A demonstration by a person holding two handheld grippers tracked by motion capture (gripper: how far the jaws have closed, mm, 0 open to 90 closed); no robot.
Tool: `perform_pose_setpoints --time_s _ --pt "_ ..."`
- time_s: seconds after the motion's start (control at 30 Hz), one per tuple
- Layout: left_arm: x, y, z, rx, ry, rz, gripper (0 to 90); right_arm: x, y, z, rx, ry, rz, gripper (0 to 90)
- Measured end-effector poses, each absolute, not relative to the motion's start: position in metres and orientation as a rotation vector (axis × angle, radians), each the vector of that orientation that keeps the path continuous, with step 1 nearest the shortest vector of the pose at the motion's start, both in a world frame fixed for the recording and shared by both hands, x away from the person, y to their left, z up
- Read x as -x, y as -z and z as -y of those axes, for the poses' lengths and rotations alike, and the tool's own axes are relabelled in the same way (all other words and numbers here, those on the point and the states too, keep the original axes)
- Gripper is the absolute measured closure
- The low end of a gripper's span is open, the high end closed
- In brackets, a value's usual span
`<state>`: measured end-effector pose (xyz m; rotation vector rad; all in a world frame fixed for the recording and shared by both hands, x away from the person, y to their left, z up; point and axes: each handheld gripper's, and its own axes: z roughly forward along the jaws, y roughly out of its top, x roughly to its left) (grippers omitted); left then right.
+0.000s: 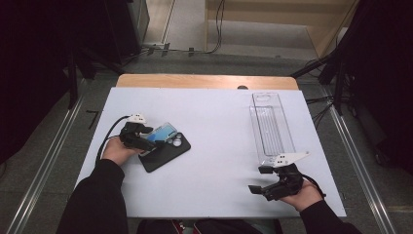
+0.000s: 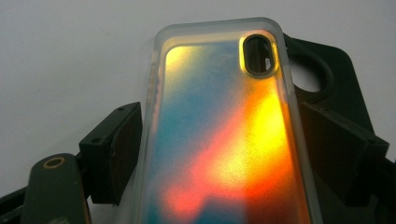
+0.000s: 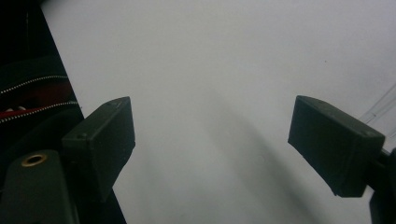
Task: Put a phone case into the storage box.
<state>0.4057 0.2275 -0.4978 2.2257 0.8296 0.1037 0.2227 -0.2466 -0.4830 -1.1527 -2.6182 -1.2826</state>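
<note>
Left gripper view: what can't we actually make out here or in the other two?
- Colourful phone case: lower end cut off by the bottom edge of the left gripper view; pad contact unclear.
- Black phone case: mostly hidden under the colourful one; high view too small for detail.
- Clear tray: contents unreadable in the high view, transparent and small.
- Right tool: jaws apart over bare table.

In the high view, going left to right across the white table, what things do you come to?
Left gripper at the colourful phone case → black phone case beneath it, reaching a little further right → clear plastic tray → right gripper, near the tray's front end.
</note>
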Motion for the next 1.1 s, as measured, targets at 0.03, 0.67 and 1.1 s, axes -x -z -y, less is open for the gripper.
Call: perform_pose_setpoints --time_s 0.03,0.67,1.1 --pt "-0.406 0.497 -0.228 -2.218 -0.092 -0.829 17.2 -0.223 0.483 0.246 1.152 1.281 2.619 12.9" --pt "-0.391 0.461 -0.21 -2.181 -0.144 -0.73 17.2 -0.223 0.482 0.247 1.162 1.296 2.618 12.9" --pt "-0.375 0.442 -0.187 -2.175 -0.117 -0.733 17.2 -0.223 0.481 0.247 1.175 1.305 2.6 12.9"
